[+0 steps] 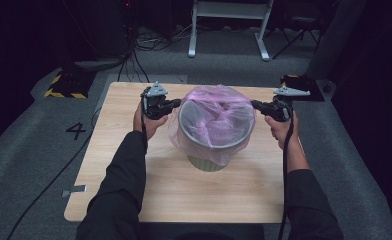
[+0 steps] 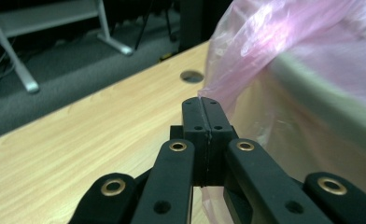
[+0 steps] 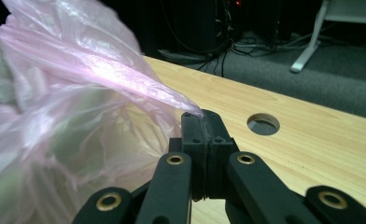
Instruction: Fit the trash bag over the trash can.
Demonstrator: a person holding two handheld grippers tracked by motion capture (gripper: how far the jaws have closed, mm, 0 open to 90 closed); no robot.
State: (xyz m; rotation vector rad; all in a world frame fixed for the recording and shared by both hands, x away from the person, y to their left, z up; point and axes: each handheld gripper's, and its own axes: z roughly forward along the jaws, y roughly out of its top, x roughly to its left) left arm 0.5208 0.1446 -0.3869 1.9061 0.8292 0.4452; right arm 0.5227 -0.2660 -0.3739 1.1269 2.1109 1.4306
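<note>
Fitting pink bag (image 1: 215, 117) over bin (image 1: 211, 150) near table's (image 1: 134, 200) far edge; left gripper (image 1: 176, 104) and right gripper (image 1: 254, 104) clamped tight on opposite bag edges; next, probably pulling film down past rim

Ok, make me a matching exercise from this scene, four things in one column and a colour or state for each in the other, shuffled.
Things:
1. bag
2. bin
3. table
4. left claw

Descriptions:
A. light wood
B. shut on plastic
C. pink, see-through
D. pale green, ribbed

Pairs: 1-C, 2-D, 3-A, 4-B
</note>
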